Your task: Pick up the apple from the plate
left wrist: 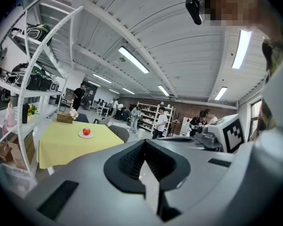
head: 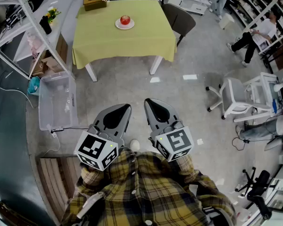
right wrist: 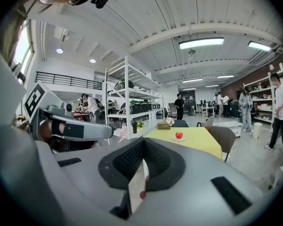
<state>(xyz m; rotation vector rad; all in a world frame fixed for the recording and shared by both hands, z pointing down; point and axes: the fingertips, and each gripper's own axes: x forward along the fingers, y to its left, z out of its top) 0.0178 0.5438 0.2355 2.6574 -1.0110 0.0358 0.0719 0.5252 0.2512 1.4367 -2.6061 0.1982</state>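
1. Close by, a clear plastic bin (head: 56, 102) stands on the floor to the left of the left hand-held gripper (head: 126, 107). It could be clipped on the walk in if the path drifts that way.
2. Further ahead, the worktop (head: 122, 48) under its green cloth has to be reached over, and a chair (head: 180, 19) stands at its far right corner. A low approach risks the cloth being snagged and dragged, and the plate with it.
3. Farthest off, the apple (head: 125, 19) sits on the plate (head: 118, 26), well ahead of both tools and slightly to the left of the right one. It is round and smooth, so it could be knocked off the plate if met by closed tips. An off-centre pinch could squeeze it out sideways.
4. The left hand-held gripper (left wrist: 144, 147) is shown with its jaws together. Nothing is held or touched.
5. The right hand-held gripper (right wrist: 142, 149) is likewise fully closed and empty. A small reddish speck low in its slit cannot be made out and is probably a reflection. Either tool would have to be opened well before the apple is reached.
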